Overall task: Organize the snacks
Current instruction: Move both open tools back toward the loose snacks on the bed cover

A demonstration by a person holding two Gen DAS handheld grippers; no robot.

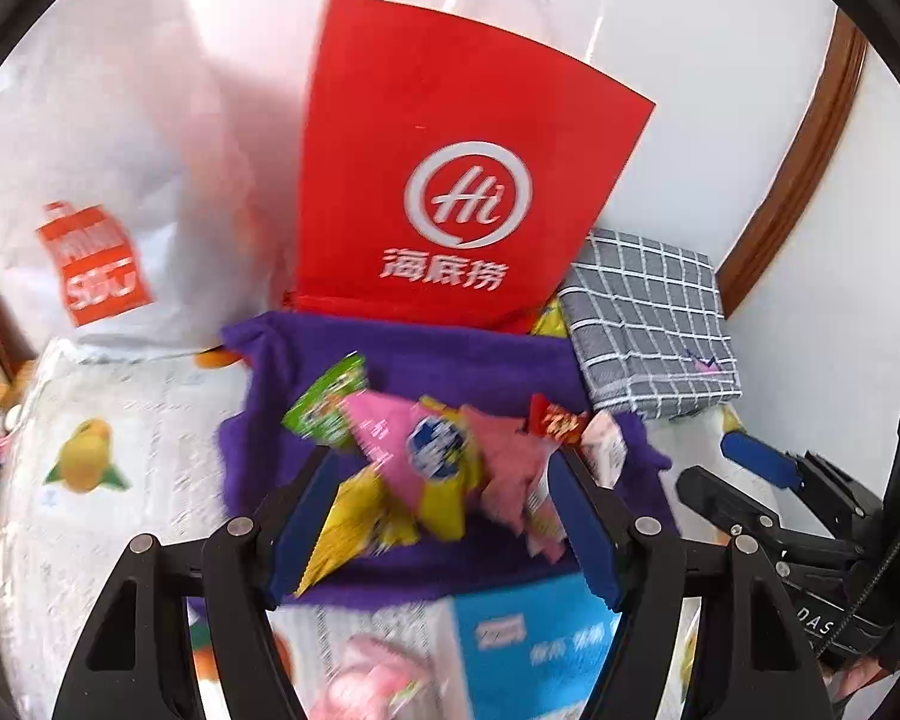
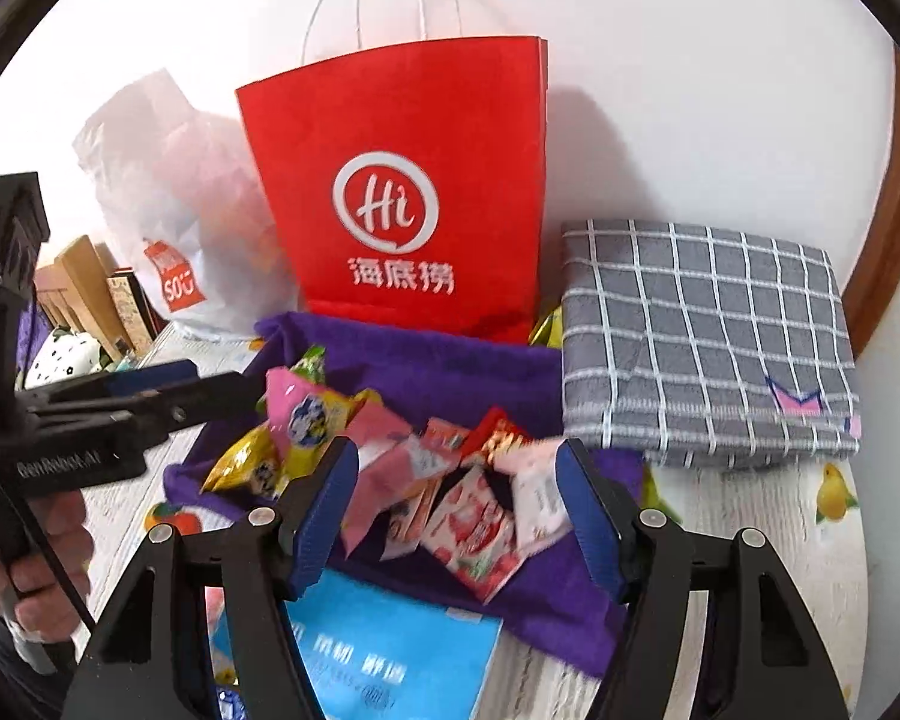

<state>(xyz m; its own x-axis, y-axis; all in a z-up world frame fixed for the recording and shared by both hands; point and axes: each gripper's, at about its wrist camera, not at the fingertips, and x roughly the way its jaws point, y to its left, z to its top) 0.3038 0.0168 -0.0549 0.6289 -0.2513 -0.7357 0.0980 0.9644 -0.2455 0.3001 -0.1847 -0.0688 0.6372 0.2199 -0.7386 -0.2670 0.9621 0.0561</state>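
Snack packets (image 2: 450, 480) are heaped loose on a purple cloth (image 2: 438, 360) that lies on the table (image 2: 750, 540) toward its back edge. Pile is pink, yellow, green and red wrappers (image 1: 426, 456), overlapping, motion-blurred. Most sit mid-cloth; a green one (image 1: 330, 402) is at the cloth's left side and a small red one (image 1: 555, 423) toward its right.

Left gripper (image 1: 450, 510): jaws apart, above the pile's near side, pads not pressing anything I can see. Right gripper (image 2: 456, 510): jaws apart too, over the pink and white packets, no clamp visible. In the right wrist view the left gripper comes in from the left edge, held by a hand (image 2: 42, 540).

A blue box (image 2: 390, 654) lies at the cloth's near edge. A red paper bag (image 2: 414, 192) with white handles stands upright at the cloth's back edge, against the wall. A white plastic bag (image 2: 168, 210) is left of it. A folded grey checked cloth (image 2: 702, 336) is right of the purple cloth, touching it. Table cover has a fruit print (image 1: 84, 456).
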